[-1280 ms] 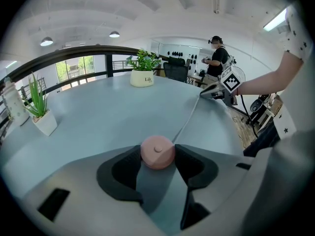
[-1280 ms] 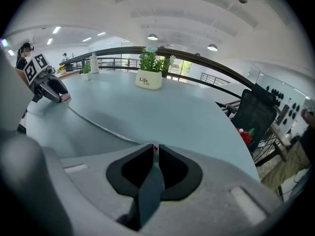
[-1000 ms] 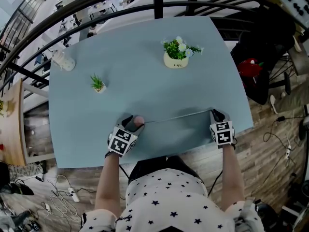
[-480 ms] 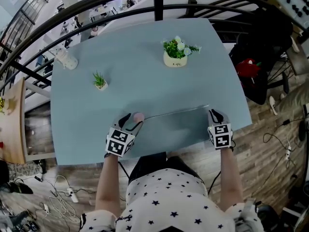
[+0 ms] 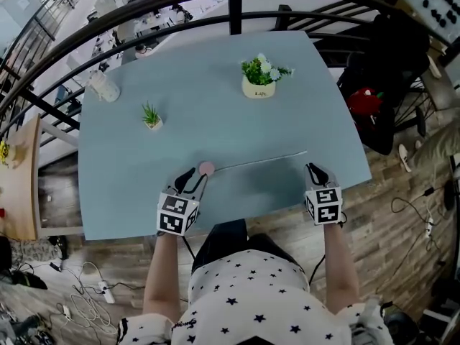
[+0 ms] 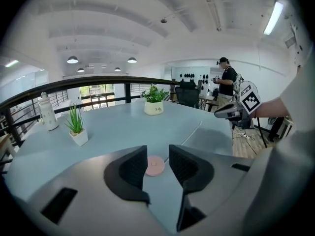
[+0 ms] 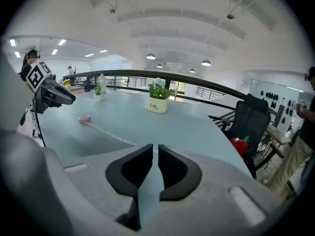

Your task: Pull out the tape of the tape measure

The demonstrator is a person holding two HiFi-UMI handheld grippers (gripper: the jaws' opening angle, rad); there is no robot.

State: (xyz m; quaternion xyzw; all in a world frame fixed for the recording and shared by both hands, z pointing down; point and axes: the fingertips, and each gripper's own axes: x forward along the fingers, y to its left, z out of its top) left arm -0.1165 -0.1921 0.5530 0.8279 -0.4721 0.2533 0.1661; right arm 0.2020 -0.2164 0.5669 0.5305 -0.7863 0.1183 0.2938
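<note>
A small pink round tape measure (image 5: 206, 168) lies on the blue-grey table (image 5: 215, 121), with its thin tape (image 5: 259, 162) drawn out flat to the right. My left gripper (image 5: 192, 180) sits just short of the case. In the left gripper view the case (image 6: 155, 165) lies beyond the fingertips, untouched, while the jaws of the left gripper (image 6: 157, 152) are closing. My right gripper (image 5: 312, 169) is a little nearer me than the tape's far end. In the right gripper view the right gripper (image 7: 152, 148) has a narrow slit with only table showing through.
A white pot of flowers (image 5: 260, 77) stands at the back, a small green plant (image 5: 150, 116) and a clear bottle (image 5: 104, 87) at the back left. A dark railing (image 5: 237, 6) curves behind the table. A chair with a red object (image 5: 363, 100) stands to the right.
Both grippers have drawn back toward the person. The left jaws have come off the pink case and narrowed. The tape stays stretched out on the table.
</note>
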